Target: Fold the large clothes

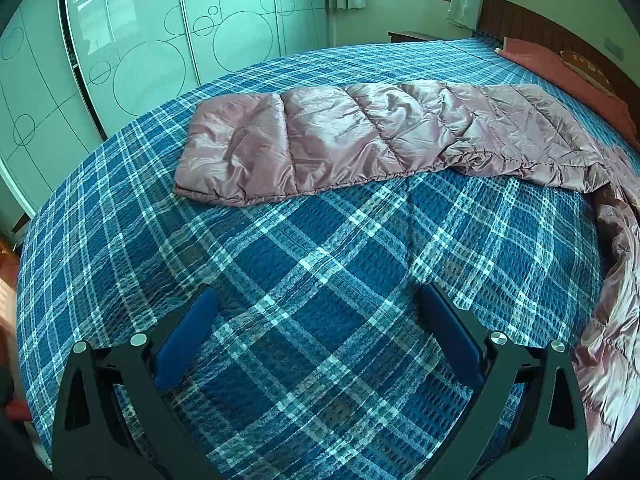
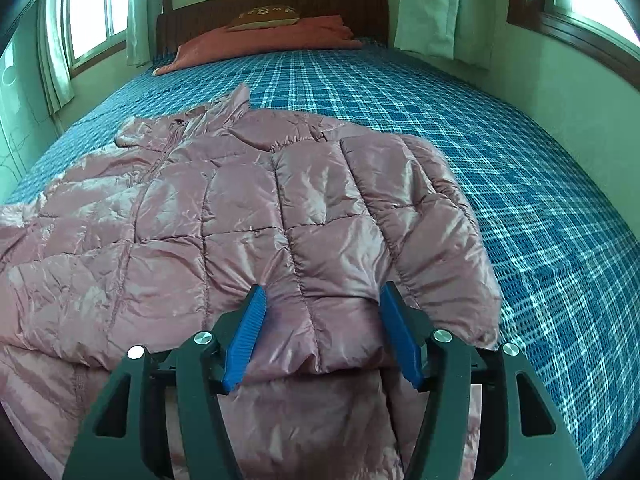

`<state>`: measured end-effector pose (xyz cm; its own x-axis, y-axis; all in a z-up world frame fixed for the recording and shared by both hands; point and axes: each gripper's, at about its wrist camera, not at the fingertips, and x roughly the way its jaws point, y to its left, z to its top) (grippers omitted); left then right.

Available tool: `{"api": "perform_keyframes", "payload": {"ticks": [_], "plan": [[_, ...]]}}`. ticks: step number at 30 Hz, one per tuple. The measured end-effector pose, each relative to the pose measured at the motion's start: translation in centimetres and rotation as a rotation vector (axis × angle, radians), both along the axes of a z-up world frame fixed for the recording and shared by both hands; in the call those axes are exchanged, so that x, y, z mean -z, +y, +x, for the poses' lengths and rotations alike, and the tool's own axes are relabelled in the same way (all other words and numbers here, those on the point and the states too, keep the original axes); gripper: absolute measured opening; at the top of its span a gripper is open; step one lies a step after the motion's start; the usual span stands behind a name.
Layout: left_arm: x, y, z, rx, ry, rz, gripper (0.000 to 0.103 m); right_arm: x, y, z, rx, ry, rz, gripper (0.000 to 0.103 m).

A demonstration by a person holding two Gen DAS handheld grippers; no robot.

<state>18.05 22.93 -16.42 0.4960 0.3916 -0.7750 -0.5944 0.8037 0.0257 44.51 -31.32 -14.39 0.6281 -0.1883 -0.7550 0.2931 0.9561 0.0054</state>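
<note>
A pink quilted puffer jacket [image 1: 360, 136] lies on a bed with a blue plaid cover [image 1: 304, 288]. In the left wrist view one sleeve stretches out to the left and the body hangs over the bed's right side. My left gripper [image 1: 318, 300] is open and empty, above bare cover, short of the sleeve. In the right wrist view the jacket [image 2: 224, 216] fills the near left. My right gripper [image 2: 322, 296] is open, its blue pads [image 2: 246, 336] straddling a puffy fold of the jacket near its edge, not closed on it.
A red blanket [image 2: 260, 40] and a brown pillow [image 2: 264, 16] lie by the wooden headboard [image 2: 272, 4]. A glossy wardrobe [image 1: 140, 40] stands beyond the bed's far side. Curtained windows [image 2: 92, 4] and walls flank the bed. Bare plaid cover [image 2: 520, 184] lies right of the jacket.
</note>
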Motion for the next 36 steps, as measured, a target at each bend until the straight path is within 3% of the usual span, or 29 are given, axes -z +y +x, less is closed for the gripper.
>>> {"api": "perform_keyframes", "payload": {"ticks": [8,13,18,22,28,34,36], "plan": [[0.0,0.0,0.0,0.0,0.0,0.0,0.101,-2.4,3.4,-8.0,-0.069,-0.027,-0.013,0.065],[0.0,0.1,0.0,0.0,0.001,0.001,0.101,-0.7,4.1,-11.0,-0.078,0.019,-0.002,0.066],[-0.1,0.5,-0.2,0.0,-0.002,-0.024,0.101,1.8,3.7,-11.3,-0.057,0.051,0.031,0.067],[-0.7,2.1,-0.8,0.005,-0.033,-0.101,0.101,2.0,4.2,-11.1,-0.059,0.055,0.001,0.069],[-0.7,7.1,-1.9,-0.051,-0.192,-0.291,0.101,2.1,4.2,-11.2,-0.059,0.044,0.011,0.071],[-0.3,12.1,-1.0,-0.095,-0.289,-0.371,0.092,2.2,4.2,-11.4,-0.058,0.042,0.009,0.071],[-0.4,13.5,-0.9,-0.12,-0.31,-0.374,0.084,2.3,4.2,-11.3,-0.057,0.04,0.009,0.071]]}}
